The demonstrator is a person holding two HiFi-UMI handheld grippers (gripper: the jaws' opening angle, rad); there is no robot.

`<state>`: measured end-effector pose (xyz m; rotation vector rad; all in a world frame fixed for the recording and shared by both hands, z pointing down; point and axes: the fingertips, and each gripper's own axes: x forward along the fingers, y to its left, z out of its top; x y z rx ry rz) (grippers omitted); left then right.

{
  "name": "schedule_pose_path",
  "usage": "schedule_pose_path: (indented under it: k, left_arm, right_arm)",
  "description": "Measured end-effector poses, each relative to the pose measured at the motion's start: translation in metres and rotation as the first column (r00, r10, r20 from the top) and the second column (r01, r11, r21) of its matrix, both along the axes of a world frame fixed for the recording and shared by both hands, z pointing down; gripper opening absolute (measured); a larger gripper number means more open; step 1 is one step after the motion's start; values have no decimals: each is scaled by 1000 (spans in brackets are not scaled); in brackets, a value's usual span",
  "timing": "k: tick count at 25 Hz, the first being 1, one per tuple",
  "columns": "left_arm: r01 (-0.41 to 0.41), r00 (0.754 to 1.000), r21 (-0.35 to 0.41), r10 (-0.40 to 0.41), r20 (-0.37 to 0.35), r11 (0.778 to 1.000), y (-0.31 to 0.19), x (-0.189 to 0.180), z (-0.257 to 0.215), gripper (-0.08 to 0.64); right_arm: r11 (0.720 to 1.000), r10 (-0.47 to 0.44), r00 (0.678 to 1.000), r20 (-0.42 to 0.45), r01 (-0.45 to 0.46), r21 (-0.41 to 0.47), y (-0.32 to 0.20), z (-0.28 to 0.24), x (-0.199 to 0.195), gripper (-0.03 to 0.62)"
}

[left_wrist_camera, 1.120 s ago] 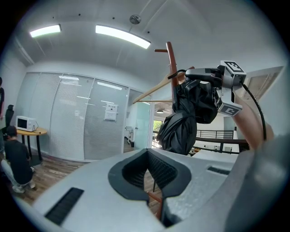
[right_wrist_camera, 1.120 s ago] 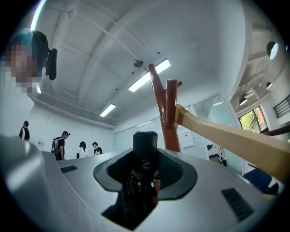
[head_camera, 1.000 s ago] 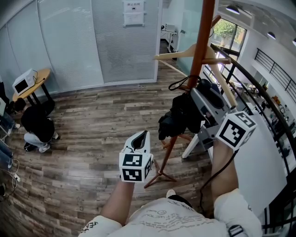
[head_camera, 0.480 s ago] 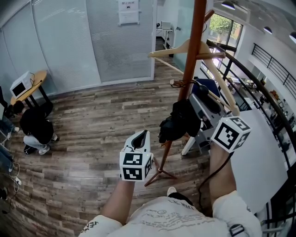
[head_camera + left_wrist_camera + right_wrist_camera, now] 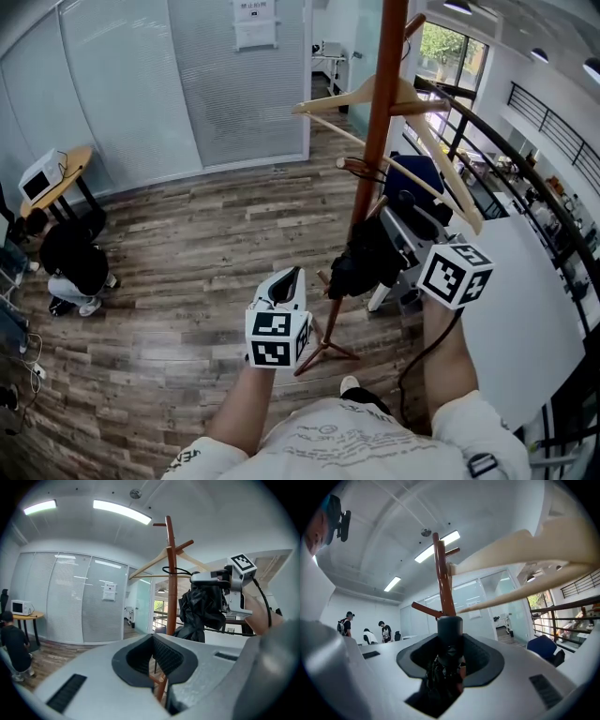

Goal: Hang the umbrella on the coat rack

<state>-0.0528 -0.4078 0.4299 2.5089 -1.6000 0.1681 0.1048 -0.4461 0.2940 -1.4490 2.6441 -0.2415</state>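
Right gripper (image 5: 450, 656) clamps the stiff cylindrical end of the black folded fabric umbrella (image 5: 367, 261), which is probably light and floppy, so it is best gripped there. Left gripper (image 5: 154, 660) is closed and empty.

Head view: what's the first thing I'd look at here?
The tall brown coat rack stands right of centre, a wooden hanger on it. Beside its pole, the right gripper clamps a bundled black umbrella. The left gripper, empty, hovers lower left.
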Motion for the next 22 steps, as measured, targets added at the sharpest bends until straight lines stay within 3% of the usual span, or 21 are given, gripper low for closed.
schedule_pose_path:
  k: [12, 22]
  left_arm:
    - [16, 1000, -14, -16, -18, 1000, -5, 3, -3, 5]
    - [52, 998, -25, -52, 21, 998, 0, 11, -9, 5]
  right_arm:
    - [990, -48, 996, -76, 38, -133, -11, 53, -11, 160]
    - [989, -88, 993, -75, 79, -121, -16, 60, -20, 160]
